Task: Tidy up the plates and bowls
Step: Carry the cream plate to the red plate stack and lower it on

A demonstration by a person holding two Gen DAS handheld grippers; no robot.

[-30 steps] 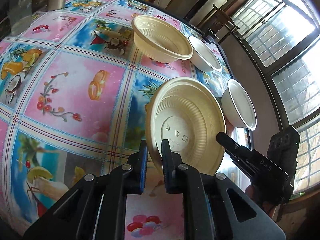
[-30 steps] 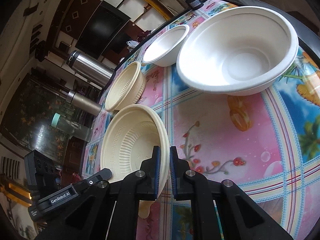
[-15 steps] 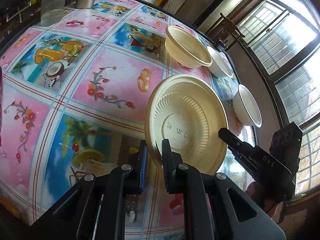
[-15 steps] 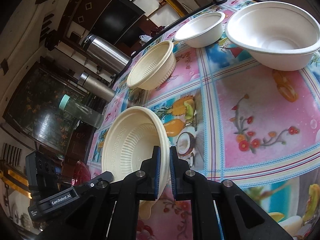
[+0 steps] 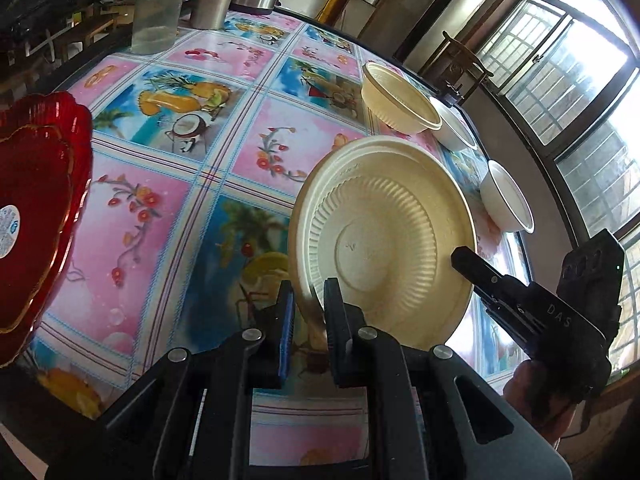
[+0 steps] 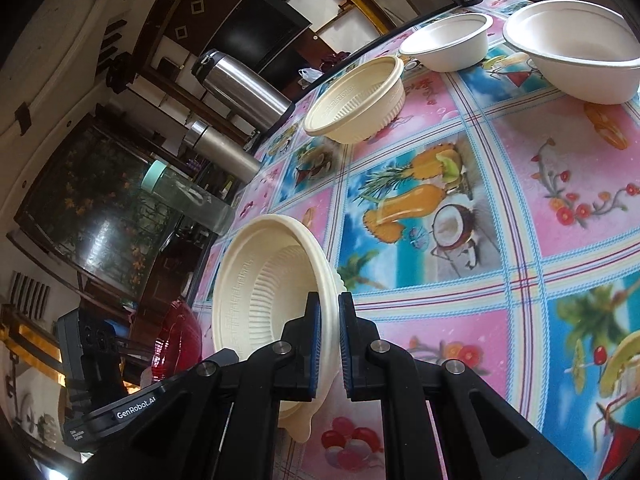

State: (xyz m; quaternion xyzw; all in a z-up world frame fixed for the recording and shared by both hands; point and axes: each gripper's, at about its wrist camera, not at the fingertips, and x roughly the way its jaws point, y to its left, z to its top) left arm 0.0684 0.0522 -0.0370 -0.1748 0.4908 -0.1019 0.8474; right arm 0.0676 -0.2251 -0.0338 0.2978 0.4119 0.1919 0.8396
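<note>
My right gripper point(image 6: 329, 320) is shut on the rim of a cream ribbed bowl point(image 6: 264, 284) and holds it tilted on edge above the table's near side. In the left wrist view the same bowl point(image 5: 384, 244) shows its underside; my left gripper point(image 5: 308, 304) stands around its lower rim with a visible gap, open. The right gripper point(image 5: 520, 300) shows at the right there. A second cream bowl point(image 6: 356, 100) and two white bowls point(image 6: 448, 40) point(image 6: 572, 48) sit at the far side. Red glass plates point(image 5: 36, 208) are stacked at the left.
The table carries a fruit-print cloth point(image 6: 500, 200). Two steel flasks point(image 6: 240, 84) and a clear jar with a green lid point(image 6: 188, 196) stand along the far left edge. A window point(image 5: 580, 80) is beyond the table's right side.
Both grippers and the held cream bowl have moved back toward the table's near left end. The other bowls look farther away and the red plates have come into view.
</note>
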